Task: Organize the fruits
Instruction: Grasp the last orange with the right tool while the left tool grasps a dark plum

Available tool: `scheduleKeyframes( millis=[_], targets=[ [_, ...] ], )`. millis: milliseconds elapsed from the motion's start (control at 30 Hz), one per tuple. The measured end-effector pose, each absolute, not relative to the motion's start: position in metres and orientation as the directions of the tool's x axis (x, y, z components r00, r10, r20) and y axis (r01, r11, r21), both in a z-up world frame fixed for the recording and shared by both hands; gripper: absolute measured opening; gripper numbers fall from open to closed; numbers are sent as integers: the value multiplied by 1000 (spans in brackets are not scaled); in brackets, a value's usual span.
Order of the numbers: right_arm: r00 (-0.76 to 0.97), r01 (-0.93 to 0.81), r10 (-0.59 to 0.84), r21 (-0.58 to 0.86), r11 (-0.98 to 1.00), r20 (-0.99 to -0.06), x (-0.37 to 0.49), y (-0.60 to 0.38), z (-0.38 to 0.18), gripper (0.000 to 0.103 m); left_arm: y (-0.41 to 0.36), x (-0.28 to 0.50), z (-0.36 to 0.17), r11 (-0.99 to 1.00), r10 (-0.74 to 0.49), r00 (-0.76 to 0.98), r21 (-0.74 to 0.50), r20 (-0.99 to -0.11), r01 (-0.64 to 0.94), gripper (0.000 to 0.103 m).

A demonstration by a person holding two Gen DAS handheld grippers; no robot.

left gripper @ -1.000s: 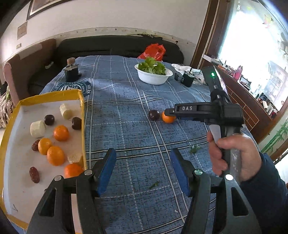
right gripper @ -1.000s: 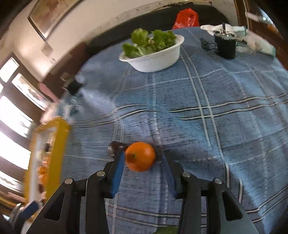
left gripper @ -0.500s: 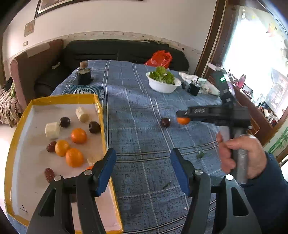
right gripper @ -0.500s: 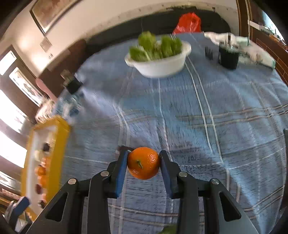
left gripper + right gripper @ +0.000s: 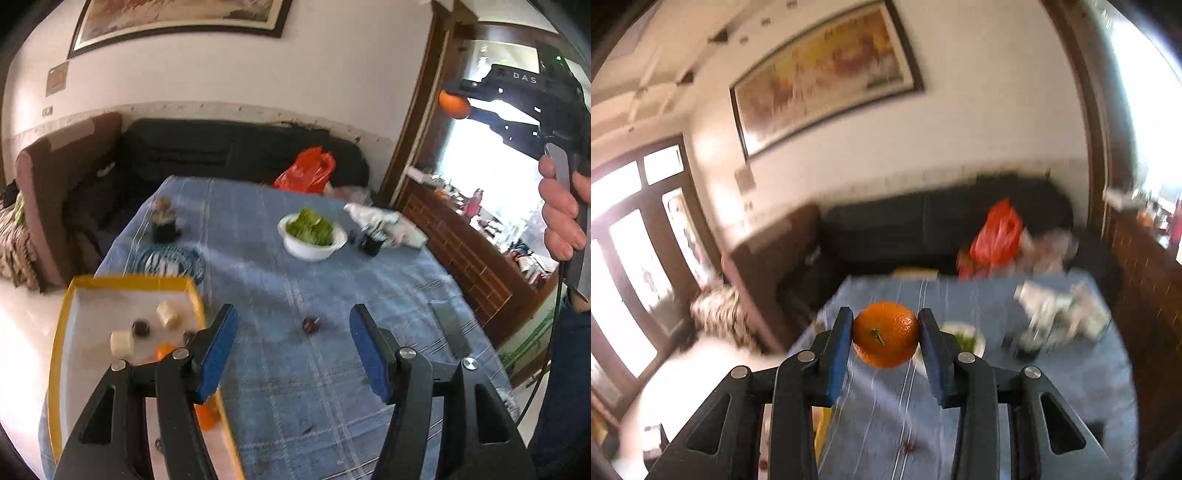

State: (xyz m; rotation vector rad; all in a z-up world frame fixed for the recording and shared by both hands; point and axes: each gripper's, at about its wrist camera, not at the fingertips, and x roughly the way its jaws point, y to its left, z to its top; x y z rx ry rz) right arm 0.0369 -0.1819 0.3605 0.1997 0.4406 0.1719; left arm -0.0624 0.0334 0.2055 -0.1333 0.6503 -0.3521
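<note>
Right tongs (image 5: 885, 334): clamped on one orange (image 5: 885, 334), aloft over the tabletop (image 5: 1071, 369). Left tongs (image 5: 291, 352): blue pads apart, nothing between.

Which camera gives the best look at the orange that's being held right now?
The right wrist view. The orange sits close up and central there, clamped between the right gripper pads, stem scar visible. The left wrist view shows it only small at the upper right edge, partly hidden by the gripper's black body.

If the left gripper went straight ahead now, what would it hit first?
Probably the dark fruit lying on the blue tablecloth, between the open left gripper pads; depth is unclear.
</note>
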Motion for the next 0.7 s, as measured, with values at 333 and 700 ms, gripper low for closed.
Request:
scheduleKeyframes(
  millis=[333,700],
  targets=[
    [754,-59,255,324,944,-606,27,-206,177,40,-31,-12,158,933,-351,646,-191,-678,305,65],
    [744,-21,278,395,919,-607,44,-252,85,40,-85,69,47,966,-229,501,-129,-835,225,44]
  ],
)
